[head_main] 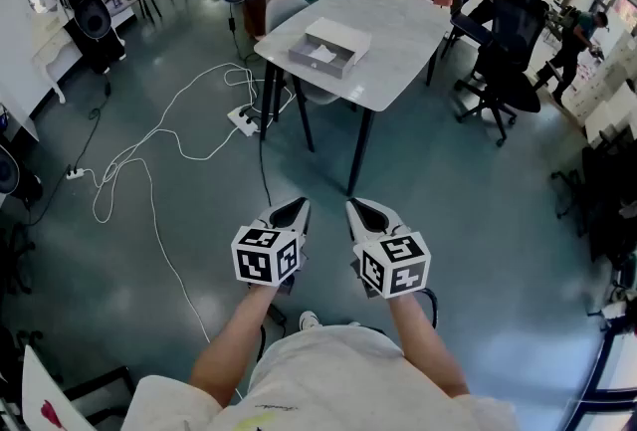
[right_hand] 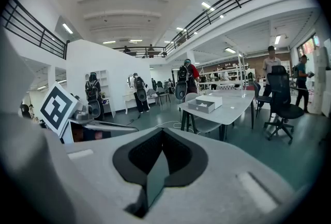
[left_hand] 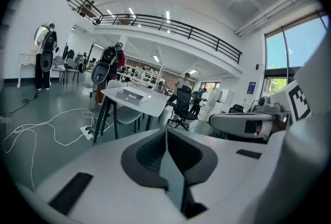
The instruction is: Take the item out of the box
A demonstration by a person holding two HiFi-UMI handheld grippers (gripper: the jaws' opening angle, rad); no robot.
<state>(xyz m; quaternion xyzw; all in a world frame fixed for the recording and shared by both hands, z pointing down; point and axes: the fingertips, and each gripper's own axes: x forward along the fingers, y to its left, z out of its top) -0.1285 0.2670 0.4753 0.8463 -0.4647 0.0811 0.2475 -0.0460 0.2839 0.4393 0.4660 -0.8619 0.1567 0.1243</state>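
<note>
A grey box (head_main: 329, 48) with its white lid set askew lies on the white table (head_main: 398, 26) well ahead of me; what it holds is not visible. The same box shows small and distant in the left gripper view (left_hand: 130, 95) and in the right gripper view (right_hand: 205, 103). My left gripper (head_main: 296, 212) and right gripper (head_main: 359, 213) hang side by side over the floor, far short of the table. Both are shut with nothing between their jaws.
White cables (head_main: 149, 150) and a power strip (head_main: 244, 118) trail across the floor at left. Office chairs (head_main: 501, 71) and people stand at the table's right. A grey chair (head_main: 284, 9) sits behind the table. Racks with hanging backpacks (head_main: 85, 6) line the left wall.
</note>
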